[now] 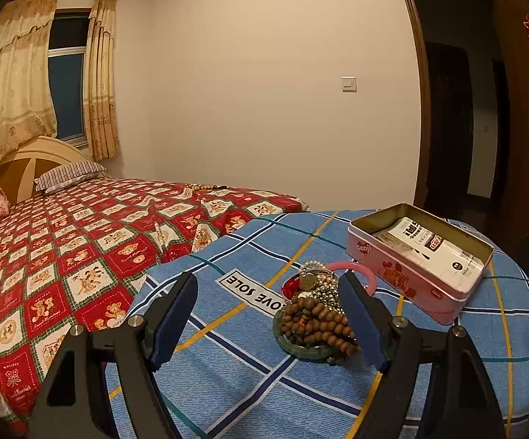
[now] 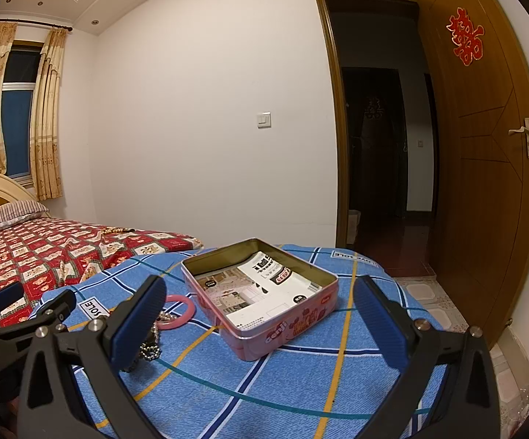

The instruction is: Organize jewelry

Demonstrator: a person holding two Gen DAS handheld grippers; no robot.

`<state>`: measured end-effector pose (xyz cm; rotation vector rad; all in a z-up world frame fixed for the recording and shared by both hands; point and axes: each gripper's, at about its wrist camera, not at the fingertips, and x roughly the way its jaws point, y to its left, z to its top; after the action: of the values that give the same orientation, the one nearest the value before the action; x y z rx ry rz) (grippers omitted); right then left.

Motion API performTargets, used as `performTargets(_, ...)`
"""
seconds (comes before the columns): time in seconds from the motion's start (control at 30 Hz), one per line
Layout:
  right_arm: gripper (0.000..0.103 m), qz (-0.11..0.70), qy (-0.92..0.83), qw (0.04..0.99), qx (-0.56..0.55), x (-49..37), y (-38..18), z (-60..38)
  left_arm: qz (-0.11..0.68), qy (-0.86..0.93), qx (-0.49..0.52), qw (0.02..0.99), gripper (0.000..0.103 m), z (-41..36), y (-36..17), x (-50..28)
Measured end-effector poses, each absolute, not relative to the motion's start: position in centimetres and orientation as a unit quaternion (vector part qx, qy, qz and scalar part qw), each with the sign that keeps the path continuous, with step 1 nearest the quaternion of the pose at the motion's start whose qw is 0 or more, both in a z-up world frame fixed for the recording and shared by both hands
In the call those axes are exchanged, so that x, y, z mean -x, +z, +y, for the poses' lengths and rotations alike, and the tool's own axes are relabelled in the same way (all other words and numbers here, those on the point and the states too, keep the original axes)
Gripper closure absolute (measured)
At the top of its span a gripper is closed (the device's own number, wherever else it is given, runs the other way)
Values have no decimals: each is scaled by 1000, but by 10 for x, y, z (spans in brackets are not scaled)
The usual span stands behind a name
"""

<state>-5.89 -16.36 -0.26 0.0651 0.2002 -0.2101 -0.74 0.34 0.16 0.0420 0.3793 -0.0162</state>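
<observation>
Approaching the jewelry pile (image 1: 313,314) — both jaws spread, nothing held.
Tangled strands may be dragged off the glass dish (image 1: 293,345) if the left gripper (image 1: 269,316) is closed carelessly — tin (image 2: 260,292) missed.

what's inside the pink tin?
The pink tin holds only a printed paper sheet lying flat on the bottom; no jewelry. Anything beneath the sheet is hidden.

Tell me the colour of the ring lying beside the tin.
Pink. The ring shows best in the right wrist view, left of the tin.
</observation>
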Motion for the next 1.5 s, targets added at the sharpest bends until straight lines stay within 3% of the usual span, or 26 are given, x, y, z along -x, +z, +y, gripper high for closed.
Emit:
performTargets(1.23,0,101,-105,989,-33,58,-3,-164,187,-8,-20,982,24,3,2,8)
performTargets(1.4,0,111,-98,988,-43,56,-4,-168,172,-29,17,984,24,20,5,12)
performTargets(1.5,0,120,-88,987,-52,52,-6,-172,160,-13,-13,987,24,32,7,11)
